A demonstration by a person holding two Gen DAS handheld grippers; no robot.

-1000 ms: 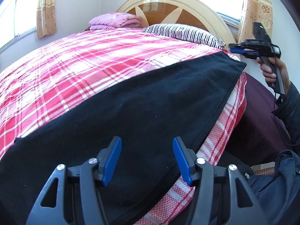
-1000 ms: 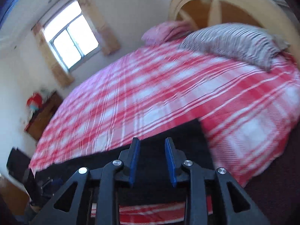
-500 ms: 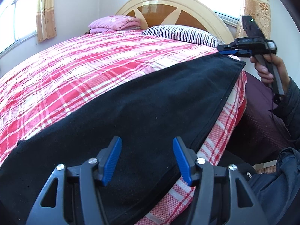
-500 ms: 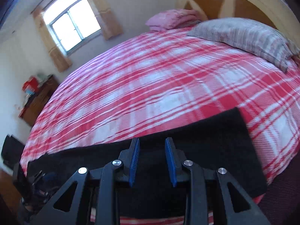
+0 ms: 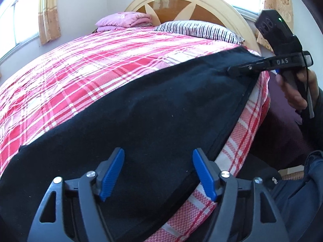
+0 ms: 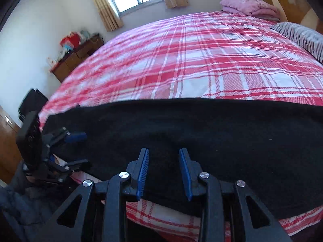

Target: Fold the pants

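Observation:
Black pants [image 5: 153, 113] lie flat in a long strip along the near edge of a bed with a red and white plaid sheet [image 5: 97, 64]. My left gripper [image 5: 158, 171] is open and empty, just above one end of the pants. My right gripper [image 6: 164, 171] is open with a narrower gap and empty, low over the other end of the pants [image 6: 201, 133]. In the left wrist view the right gripper [image 5: 232, 71] reaches over the far end of the pants. In the right wrist view the left gripper [image 6: 80, 149] sits at the far left.
A striped pillow [image 5: 197, 30] and a folded pink blanket [image 5: 125, 21] lie by the wooden headboard [image 5: 181, 6]. A dresser with clutter [image 6: 76, 50] stands by the far wall. The person's dark-clad legs [image 5: 292, 191] are at the bed's near side.
The right gripper came down from beside the bed's corner onto the far end of the pants and turned left. The left gripper stayed nearly still, open.

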